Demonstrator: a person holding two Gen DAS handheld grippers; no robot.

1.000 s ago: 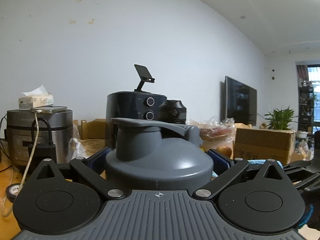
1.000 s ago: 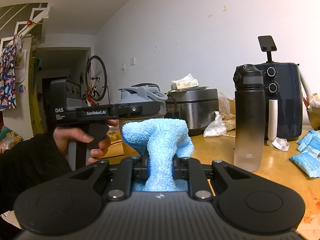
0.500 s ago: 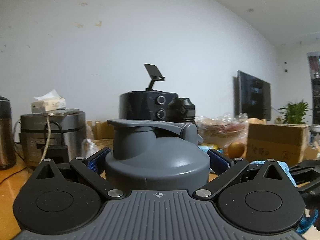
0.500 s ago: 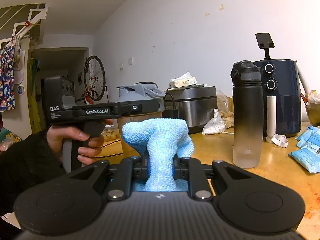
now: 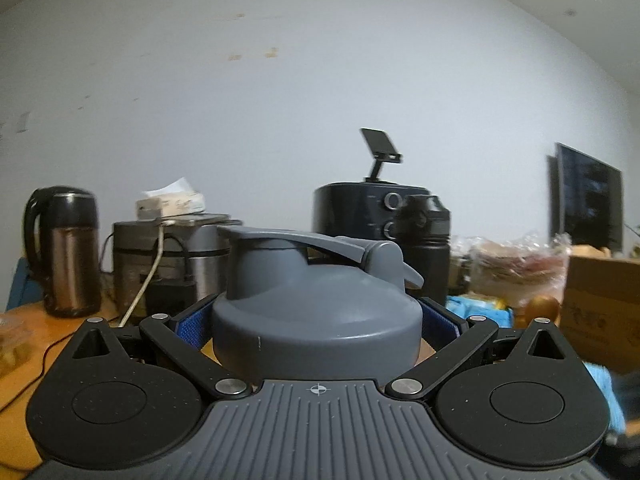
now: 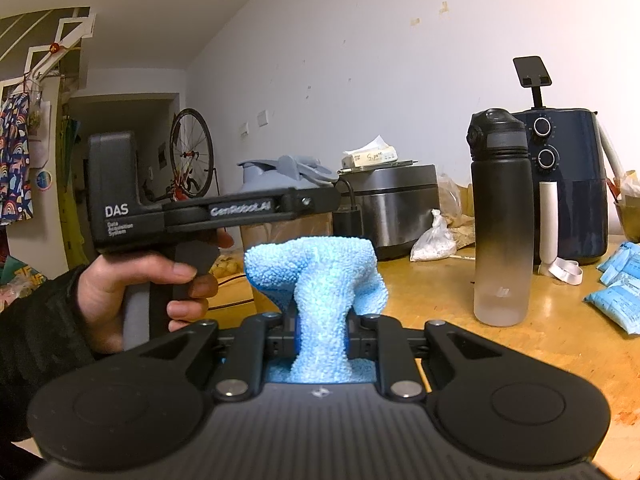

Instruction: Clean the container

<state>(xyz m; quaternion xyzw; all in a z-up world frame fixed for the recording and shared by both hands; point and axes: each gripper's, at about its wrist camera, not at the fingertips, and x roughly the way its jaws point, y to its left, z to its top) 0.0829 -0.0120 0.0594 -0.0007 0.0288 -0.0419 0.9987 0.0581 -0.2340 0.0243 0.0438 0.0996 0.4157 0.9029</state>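
Left hand-held gripper (image 5: 318,320) clamped, held level by left hand (image 6: 132,284); right hand-held gripper (image 6: 322,334) pinched closed.

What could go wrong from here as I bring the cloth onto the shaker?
The left gripper grips the grey-lidded shaker only near its lid, so wiping pressure might twist it loose. The blue cloth bulges loosely above the right gripper. A black bottle stands close by and could get knocked.

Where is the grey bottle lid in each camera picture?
Left wrist view: the grey bottle lid sits low in the middle, very close, between the left gripper's jaws.
Right wrist view: it is smaller, left of the middle, just above the left gripper's dark bar.
Shared landmark: the dark air fryer with two round knobs stands by the wall in both.
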